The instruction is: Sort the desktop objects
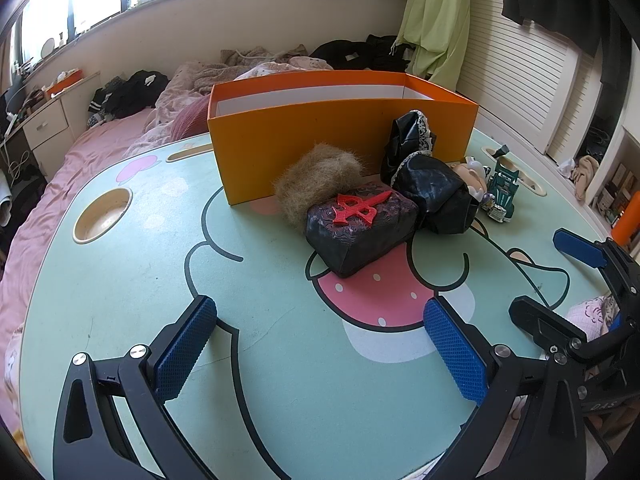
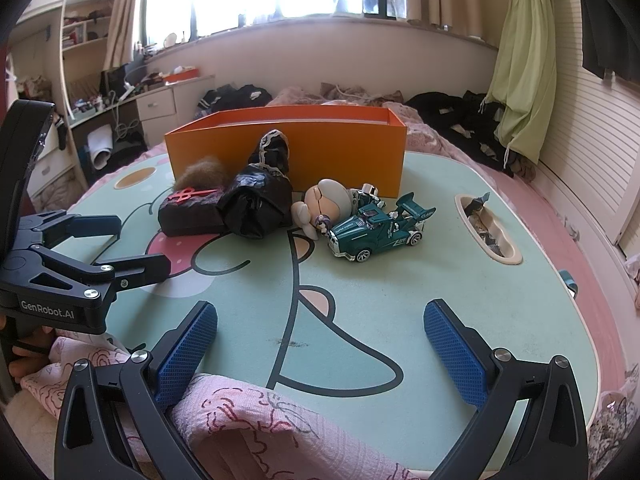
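Observation:
An orange box (image 1: 312, 148) (image 2: 344, 152) stands open-topped at the far side of the mint table (image 1: 120, 280) (image 2: 420, 272). In front of it lie a tan fur ball (image 1: 316, 184) (image 2: 202, 172), a black block with a red emblem (image 1: 360, 228) (image 2: 188, 212), a doll in black clothes (image 1: 432, 188) (image 2: 260, 200) with a pale head (image 2: 324, 204), and a green toy car (image 1: 502, 192) (image 2: 380, 228). My left gripper (image 1: 320, 344) (image 2: 120, 248) is open, well short of the block. My right gripper (image 2: 320, 344) (image 1: 560, 276) is open and empty too.
The table sits on a bed with pink bedding (image 1: 52, 200) and piled clothes (image 2: 468, 120). A round cup recess (image 1: 102, 216) is at the left, an oblong slot with scraps (image 2: 488, 228) at the right. A pink patterned sleeve (image 2: 240, 420) lies under my right gripper.

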`<act>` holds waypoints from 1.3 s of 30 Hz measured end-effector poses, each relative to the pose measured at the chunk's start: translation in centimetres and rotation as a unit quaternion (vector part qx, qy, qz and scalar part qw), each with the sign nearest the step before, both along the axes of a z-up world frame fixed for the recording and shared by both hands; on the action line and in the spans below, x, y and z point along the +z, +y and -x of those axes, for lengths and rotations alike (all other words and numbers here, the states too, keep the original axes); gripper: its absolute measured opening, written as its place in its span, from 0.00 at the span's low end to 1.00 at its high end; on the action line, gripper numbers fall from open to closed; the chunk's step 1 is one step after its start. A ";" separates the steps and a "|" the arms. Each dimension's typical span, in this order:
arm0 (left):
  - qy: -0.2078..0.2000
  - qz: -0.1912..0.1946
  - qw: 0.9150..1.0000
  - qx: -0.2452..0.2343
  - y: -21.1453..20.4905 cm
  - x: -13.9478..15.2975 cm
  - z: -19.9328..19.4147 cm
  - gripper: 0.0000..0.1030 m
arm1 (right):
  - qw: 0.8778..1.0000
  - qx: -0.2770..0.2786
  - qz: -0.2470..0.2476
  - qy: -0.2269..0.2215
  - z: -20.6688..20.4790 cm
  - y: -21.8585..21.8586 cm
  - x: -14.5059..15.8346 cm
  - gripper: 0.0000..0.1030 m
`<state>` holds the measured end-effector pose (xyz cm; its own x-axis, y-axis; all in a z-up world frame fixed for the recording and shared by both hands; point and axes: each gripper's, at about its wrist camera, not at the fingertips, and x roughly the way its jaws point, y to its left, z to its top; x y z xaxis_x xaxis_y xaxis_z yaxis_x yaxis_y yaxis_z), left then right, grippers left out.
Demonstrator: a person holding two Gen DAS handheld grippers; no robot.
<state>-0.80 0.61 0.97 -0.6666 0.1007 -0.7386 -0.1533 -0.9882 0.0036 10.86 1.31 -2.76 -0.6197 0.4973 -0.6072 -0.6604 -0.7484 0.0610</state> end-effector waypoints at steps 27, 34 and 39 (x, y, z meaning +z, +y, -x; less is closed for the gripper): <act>-0.051 -0.037 0.998 0.011 2.7 0.8 5.4 0.84 | 1.000 -0.010 -0.001 0.002 0.0 -0.4 0.1 1.00; -0.036 -0.016 0.999 0.010 2.8 0.6 4.8 0.65 | 1.000 -0.011 -0.002 0.003 0.1 -0.3 0.5 1.00; -0.012 -0.049 0.998 -0.025 1.7 1.3 2.0 0.65 | 1.000 -0.013 -0.001 0.007 0.2 -0.2 0.8 1.00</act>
